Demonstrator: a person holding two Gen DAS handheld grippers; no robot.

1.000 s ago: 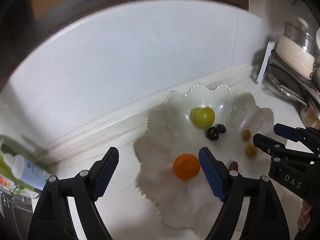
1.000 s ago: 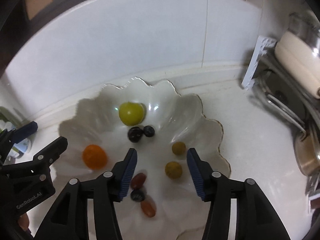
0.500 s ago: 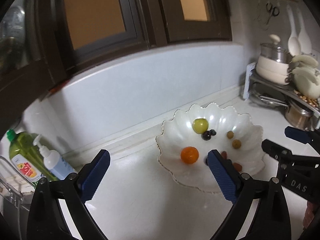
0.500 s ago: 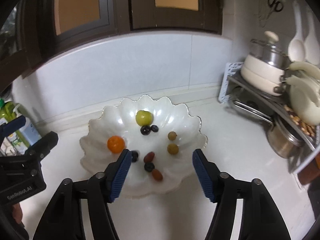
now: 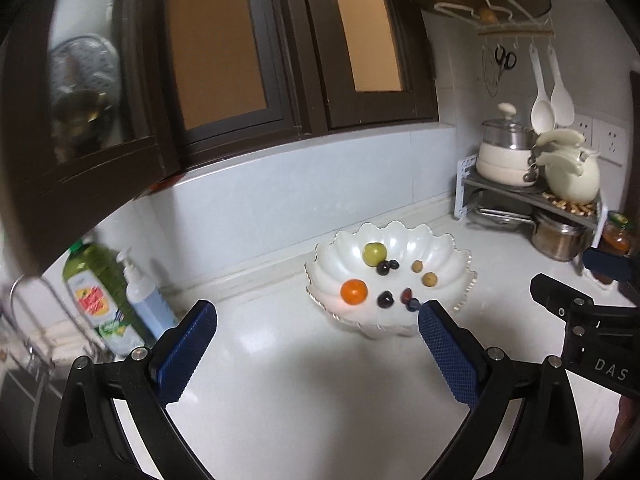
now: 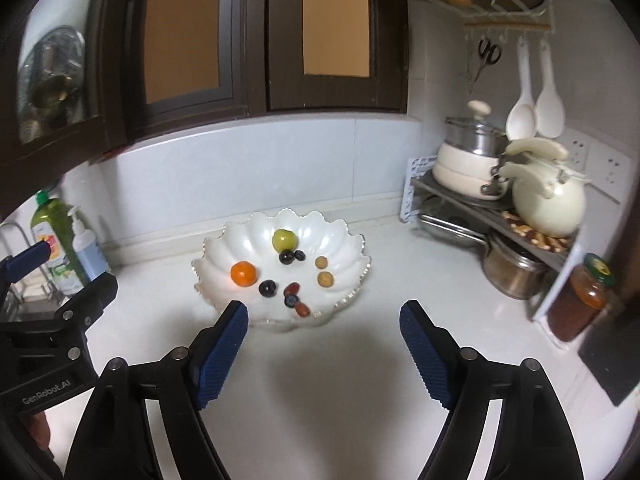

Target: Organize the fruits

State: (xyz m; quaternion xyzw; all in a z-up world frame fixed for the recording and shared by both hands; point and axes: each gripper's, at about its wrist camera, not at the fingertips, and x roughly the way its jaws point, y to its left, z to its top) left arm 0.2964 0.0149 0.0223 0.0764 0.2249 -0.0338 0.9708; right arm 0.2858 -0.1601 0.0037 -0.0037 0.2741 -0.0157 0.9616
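Fruits point(image 6: 280, 276) in bowl point(image 6: 344, 236) on counter point(image 6: 320, 380), bottles point(image 6: 66, 244) left, rack point(image 6: 496, 204) right

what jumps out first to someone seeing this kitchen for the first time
A white scalloped bowl sits mid-counter by the back wall, dotted with small fruit: an orange on its left side, a green fruit toward the back. Both grippers hang short of it, holding nothing. At the right, a rack carries pots.

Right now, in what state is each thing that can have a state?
Left gripper: jaws opening, nothing between them.
Right gripper: jaws opening, nothing between them.
Bowl: upright, fruit inside.
Pot: lid on.
Jar: lid on.
Cabinet doors: closed.
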